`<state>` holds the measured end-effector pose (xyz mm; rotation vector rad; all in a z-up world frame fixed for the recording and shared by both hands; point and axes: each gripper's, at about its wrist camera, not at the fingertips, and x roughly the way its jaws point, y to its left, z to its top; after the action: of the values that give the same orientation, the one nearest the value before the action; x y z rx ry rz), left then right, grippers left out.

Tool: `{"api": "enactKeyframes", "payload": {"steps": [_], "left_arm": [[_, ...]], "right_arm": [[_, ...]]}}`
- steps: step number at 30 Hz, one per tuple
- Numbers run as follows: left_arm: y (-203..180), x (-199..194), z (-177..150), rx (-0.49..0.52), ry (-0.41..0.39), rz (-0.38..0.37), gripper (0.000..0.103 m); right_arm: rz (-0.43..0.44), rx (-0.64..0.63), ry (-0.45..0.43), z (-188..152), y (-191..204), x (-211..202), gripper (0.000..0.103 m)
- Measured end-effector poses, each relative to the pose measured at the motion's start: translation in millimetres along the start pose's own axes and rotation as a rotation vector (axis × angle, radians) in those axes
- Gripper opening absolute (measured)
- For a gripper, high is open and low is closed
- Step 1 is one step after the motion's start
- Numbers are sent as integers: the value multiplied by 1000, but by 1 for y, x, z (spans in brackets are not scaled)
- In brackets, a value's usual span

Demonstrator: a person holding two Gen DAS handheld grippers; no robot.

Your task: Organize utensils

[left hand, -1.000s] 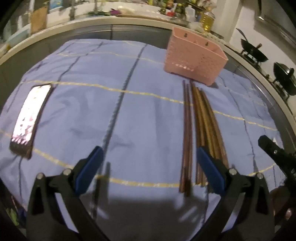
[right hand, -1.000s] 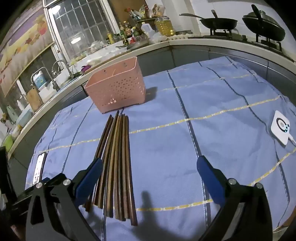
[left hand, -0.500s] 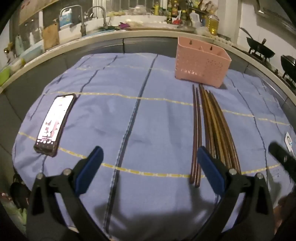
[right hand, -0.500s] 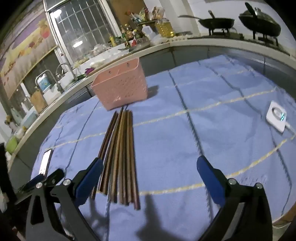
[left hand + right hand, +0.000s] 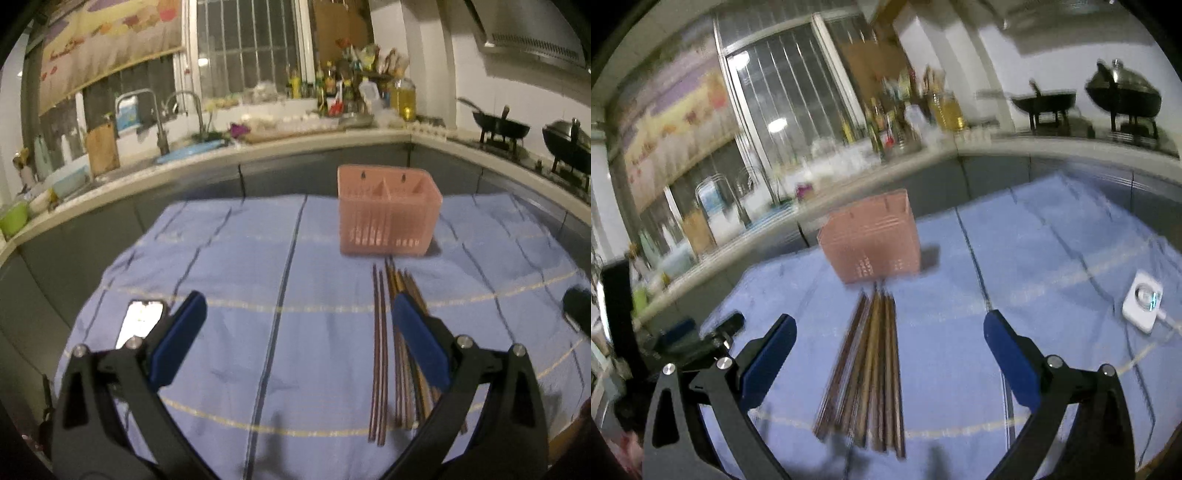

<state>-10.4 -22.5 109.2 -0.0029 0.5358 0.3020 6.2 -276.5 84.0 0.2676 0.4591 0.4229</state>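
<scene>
Several brown wooden chopsticks (image 5: 382,350) lie side by side on the blue cloth (image 5: 258,258), pointing toward a pink perforated utensil basket (image 5: 388,210) that stands upright behind them. In the right wrist view the chopsticks (image 5: 871,373) lie between my fingers, with the basket (image 5: 875,240) beyond. My left gripper (image 5: 295,332) is open and empty above the cloth, left of the chopsticks. My right gripper (image 5: 886,354) is open and empty above the chopsticks. The left gripper shows at the left edge of the right wrist view (image 5: 713,336).
A phone (image 5: 142,323) lies screen up on the cloth's left side. A small white device with a cable (image 5: 1143,301) lies on the right. A kitchen counter with a sink (image 5: 184,147), bottles and woks (image 5: 502,125) runs behind the table.
Both grippers have tilted up and drawn back, so the counter and window now show. The chopsticks, basket and phone lie where they were. Both grippers stay open.
</scene>
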Motion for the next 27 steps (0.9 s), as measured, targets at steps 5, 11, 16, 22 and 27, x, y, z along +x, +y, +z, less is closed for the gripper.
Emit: {"api": "enactKeyframes", "payload": {"steps": [5, 11, 16, 22, 27], "left_arm": [[-1, -11, 15, -15, -56, -2, 97], [-1, -14, 14, -17, -70, -5, 97], [-2, -14, 12, -19, -75, -2, 97], [1, -13, 13, -28, -92, 9, 97], [5, -19, 13, -29, -123, 15, 97]], "right_arm": [[17, -26, -134, 21, 9, -23, 100], [1, -38, -166, 21, 11, -30, 100], [6, -32, -146, 17, 12, -26, 100], [6, -46, -149, 13, 18, -27, 100], [5, -35, -145, 13, 17, -27, 100]]}}
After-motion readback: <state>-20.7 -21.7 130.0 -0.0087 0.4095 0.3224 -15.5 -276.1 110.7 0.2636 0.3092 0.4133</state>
